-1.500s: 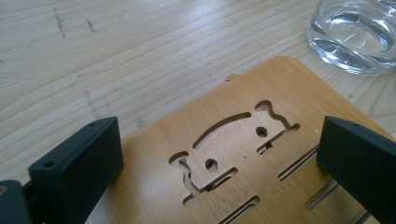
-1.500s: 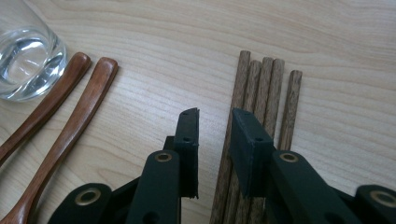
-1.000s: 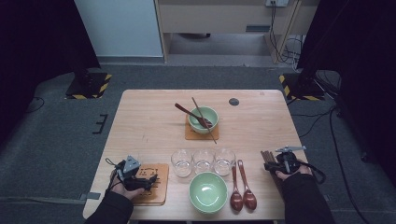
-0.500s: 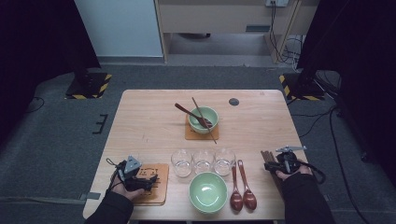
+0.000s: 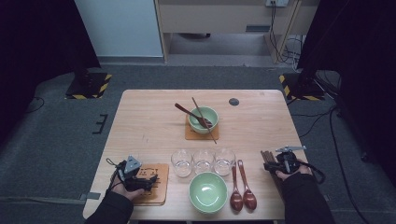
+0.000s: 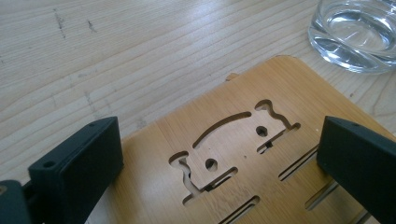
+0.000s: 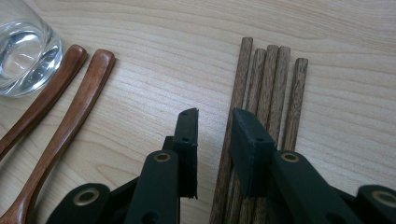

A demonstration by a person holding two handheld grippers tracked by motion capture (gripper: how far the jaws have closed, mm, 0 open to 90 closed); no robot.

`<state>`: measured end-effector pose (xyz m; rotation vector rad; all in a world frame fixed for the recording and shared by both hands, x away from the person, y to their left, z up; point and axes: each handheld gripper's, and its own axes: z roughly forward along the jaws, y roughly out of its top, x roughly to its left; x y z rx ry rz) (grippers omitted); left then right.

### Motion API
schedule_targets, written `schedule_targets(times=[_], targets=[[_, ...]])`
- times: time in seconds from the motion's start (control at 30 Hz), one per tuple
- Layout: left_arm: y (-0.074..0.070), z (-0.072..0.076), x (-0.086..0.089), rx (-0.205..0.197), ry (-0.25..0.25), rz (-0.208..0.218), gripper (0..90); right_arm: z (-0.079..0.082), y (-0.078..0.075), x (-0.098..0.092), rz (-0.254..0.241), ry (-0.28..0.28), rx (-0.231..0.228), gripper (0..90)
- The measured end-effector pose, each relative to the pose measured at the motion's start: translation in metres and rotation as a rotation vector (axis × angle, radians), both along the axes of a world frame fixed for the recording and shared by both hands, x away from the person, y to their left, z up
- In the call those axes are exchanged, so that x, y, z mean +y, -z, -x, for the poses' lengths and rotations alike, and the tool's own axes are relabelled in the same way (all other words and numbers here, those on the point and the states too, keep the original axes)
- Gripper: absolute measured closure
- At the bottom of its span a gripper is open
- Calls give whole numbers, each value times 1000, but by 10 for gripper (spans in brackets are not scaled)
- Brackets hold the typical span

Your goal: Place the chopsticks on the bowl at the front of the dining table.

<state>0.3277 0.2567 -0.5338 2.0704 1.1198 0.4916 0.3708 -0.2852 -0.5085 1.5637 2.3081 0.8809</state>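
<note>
The pale wooden bench [image 5: 154, 116] carried the chopsticks [image 7: 268, 84], one stick lying between the right gripper [image 7: 212, 123] fingers, which stood narrowly apart and unclamped. Closing might pinch several sticks or scatter them. The left gripper [image 6: 224, 154] fingers stood wide apart over the bamboo coaster [image 6: 243, 186].

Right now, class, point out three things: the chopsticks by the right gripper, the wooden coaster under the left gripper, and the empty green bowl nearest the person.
chopsticks [image 7: 268, 79], right gripper view, on a middle stick's shaft.
wooden coaster [image 6: 243, 140], left gripper view, on its carved centre.
green bowl [image 5: 207, 191], high view, on its inner bottom.
</note>
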Motion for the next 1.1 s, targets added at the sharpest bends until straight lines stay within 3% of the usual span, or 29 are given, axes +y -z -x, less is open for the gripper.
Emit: schedule_targets(times=[0.63, 1.1], targets=[[0, 0, 0, 0, 0, 0, 0, 0, 0, 3, 2, -10, 9, 711], [0, 0, 0, 0, 0, -1, 0, 3, 0, 2, 41, -2, 41, 725]])
